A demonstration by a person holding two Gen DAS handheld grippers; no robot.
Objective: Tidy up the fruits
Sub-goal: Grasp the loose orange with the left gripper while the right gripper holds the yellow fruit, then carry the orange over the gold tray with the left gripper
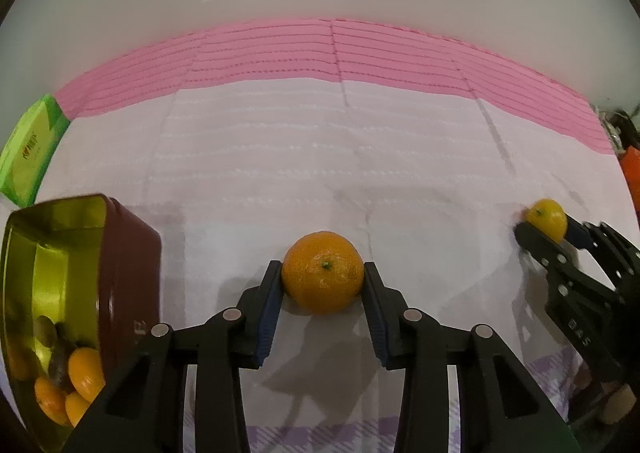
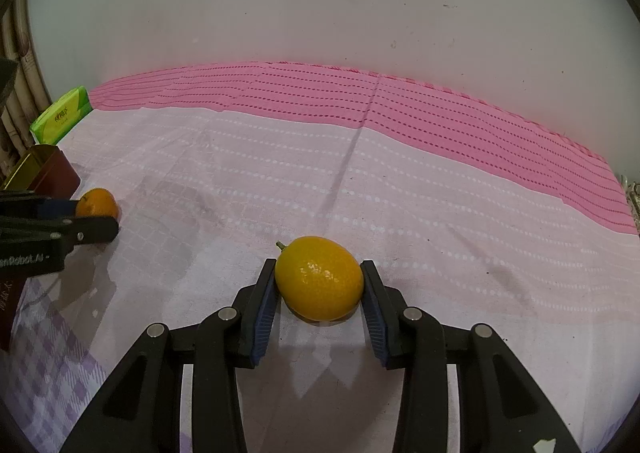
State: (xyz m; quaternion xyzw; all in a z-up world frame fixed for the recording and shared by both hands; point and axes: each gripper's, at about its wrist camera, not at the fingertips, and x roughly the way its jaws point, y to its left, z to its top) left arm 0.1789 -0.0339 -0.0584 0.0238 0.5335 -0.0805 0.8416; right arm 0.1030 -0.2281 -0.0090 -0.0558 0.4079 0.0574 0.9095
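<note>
Two clenched claws: left gripper (image 1: 323,277) on mandarin (image 1: 322,271), right gripper (image 2: 319,281) on kumquat (image 2: 319,278).

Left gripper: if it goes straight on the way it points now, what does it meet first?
The left gripper already has the mandarin between its fingers; pointing steeply down, it would probably press it into the pale cloth.

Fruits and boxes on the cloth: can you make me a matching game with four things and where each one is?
1 round orange mandarin
2 oval yellow kumquat
3 dark red metal tin
4 green tissue pack

a between the right gripper's fingers
b at the cloth's far left edge
c holds small fruits
d between the left gripper's fingers

Pairs: 1-d, 2-a, 3-c, 4-b
</note>
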